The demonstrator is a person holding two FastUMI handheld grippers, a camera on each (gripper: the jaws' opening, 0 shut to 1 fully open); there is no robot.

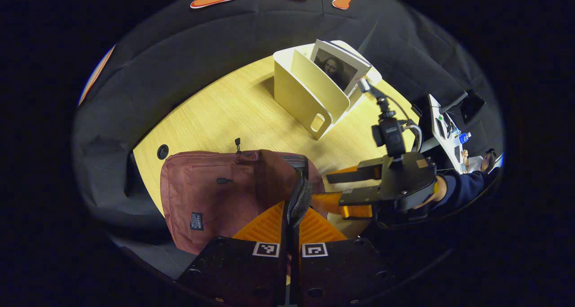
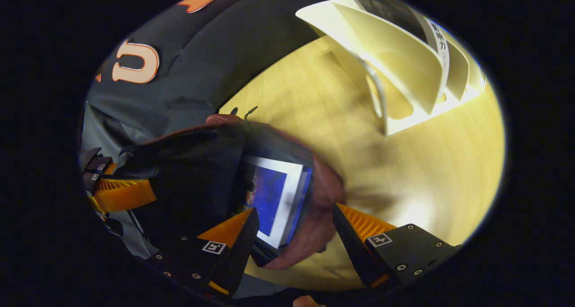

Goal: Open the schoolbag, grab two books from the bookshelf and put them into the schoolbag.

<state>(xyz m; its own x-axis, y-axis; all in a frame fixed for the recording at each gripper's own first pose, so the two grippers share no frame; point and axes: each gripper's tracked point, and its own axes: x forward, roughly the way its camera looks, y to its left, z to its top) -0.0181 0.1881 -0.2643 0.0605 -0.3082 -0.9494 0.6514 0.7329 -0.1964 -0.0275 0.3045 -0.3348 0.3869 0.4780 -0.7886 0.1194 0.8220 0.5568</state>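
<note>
Left gripper (image 1: pixel 291 217) jaws clamped on the schoolbag (image 1: pixel 211 194) strap – hold the mouth wide – right gripper (image 2: pixel 294 235) jaws apart, lower centre, over the book (image 2: pixel 276 199) inside.

Schoolbag (image 1: pixel 211 194): I see a dusty-pink fabric bag lying on the wooden table, its top pulled open, a small dark label on its front and a zip pull near the upper edge.
Book in bag (image 2: pixel 274 199): I see a blue cover with a white border, standing tilted inside the bag's open mouth, partly sunk in.
Bookshelf (image 1: pixel 310 95): I see a cream divided rack, upright at the table's far side, well apart from the bag.
Book on shelf (image 1: pixel 339 66): I see a portrait cover, leaning in a rear slot.
</note>
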